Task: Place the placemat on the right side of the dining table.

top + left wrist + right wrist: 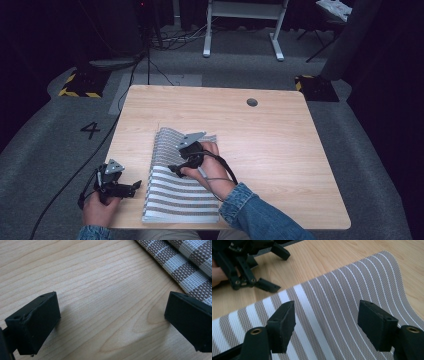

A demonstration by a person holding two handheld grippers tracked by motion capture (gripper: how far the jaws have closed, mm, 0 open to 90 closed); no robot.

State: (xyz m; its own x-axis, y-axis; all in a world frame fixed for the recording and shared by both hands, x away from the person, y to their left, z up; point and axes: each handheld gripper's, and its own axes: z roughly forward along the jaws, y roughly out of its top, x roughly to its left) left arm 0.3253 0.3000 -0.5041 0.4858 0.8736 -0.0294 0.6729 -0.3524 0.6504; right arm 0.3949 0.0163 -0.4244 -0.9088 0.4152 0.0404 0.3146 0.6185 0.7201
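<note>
Both tongs stand spread: right gripper [172, 168] hovers over the striped mat [180, 195] at the table's [280, 150] near edge, left gripper [137, 186] beside it. A shallow pinch could slip off its curled fold.

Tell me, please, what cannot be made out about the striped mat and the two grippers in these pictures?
- Striped mat, high view: the right hand and right gripper cover its middle.
- Mat's far end, high view: whether it is folded or only curled is too small to tell.
- Left gripper view: the frame edge cuts the mat to one corner.
- Right gripper view: both mat ends cut off.
</note>
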